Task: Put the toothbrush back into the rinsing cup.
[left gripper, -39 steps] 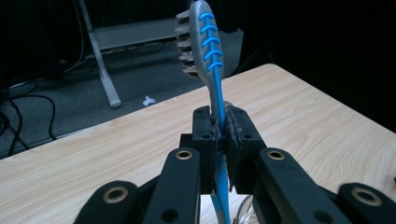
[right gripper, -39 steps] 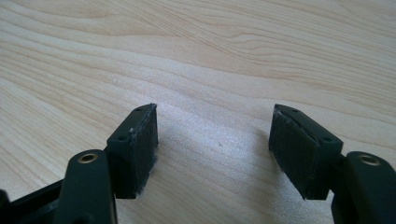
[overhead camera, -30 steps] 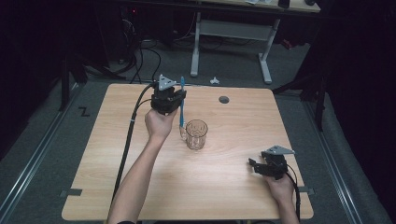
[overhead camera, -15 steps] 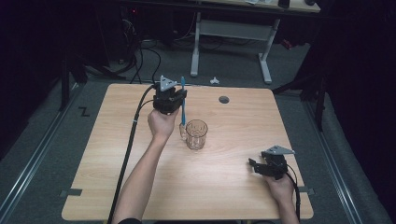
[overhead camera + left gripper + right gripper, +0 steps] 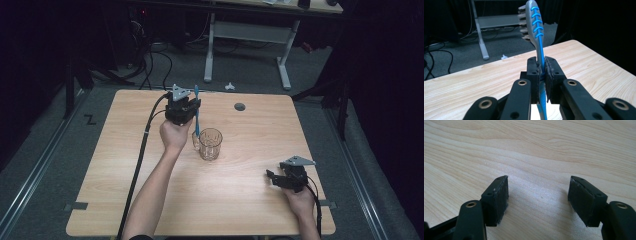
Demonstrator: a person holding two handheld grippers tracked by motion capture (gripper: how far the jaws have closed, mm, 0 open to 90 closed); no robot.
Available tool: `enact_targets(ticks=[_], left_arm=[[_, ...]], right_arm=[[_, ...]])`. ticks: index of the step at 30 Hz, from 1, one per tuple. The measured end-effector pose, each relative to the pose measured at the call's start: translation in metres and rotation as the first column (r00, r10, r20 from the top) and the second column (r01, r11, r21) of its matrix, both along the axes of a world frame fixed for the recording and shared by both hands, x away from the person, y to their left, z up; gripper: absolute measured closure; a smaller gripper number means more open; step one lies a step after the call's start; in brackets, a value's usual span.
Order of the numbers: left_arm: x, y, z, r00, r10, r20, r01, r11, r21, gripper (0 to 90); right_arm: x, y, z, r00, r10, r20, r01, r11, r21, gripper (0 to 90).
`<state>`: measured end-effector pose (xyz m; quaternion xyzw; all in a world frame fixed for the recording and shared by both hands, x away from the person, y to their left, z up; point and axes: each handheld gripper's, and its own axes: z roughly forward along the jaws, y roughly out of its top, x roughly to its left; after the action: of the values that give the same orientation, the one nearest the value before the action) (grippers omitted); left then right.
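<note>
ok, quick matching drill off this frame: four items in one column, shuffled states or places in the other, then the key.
Items:
1. left gripper
2. right gripper
3. toothbrush
4. glass

States or places:
A. stands on the table mid-way, nothing gripping it
B. jaws apart, nothing between them
C. upright, bristle head up, blue and grey
D. jaws clamped on a handle

Pairs: 1-D, 2-B, 3-C, 4-A
</note>
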<state>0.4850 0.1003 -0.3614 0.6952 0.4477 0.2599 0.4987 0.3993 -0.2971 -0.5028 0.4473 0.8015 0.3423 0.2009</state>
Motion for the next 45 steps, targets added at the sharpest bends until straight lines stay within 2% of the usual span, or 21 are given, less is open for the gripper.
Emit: enact_targets(ticks=[17,33,45], left_arm=[[-0.002,0.003,-0.008,0.9995,-0.014,-0.028,0.014,0.9999,0.004,82.3],[-0.002,0.006,-0.011,0.9963,-0.033,-0.079,0.036,0.9990,0.026,82.3],[-0.004,0.007,-0.012,0.9947,-0.042,-0.094,0.045,0.9984,0.033,82.2]], right_arm=[[0.000,0.000,0.000,1.0000,-0.001,-0.001,0.001,1.000,0.002,33.5],[0.000,0.000,0.000,1.0000,-0.001,0.000,0.001,1.000,0.002,33.5],[0.000,0.000,0.000,1.0000,-0.001,-0.001,0.001,1.000,0.002,33.5]])
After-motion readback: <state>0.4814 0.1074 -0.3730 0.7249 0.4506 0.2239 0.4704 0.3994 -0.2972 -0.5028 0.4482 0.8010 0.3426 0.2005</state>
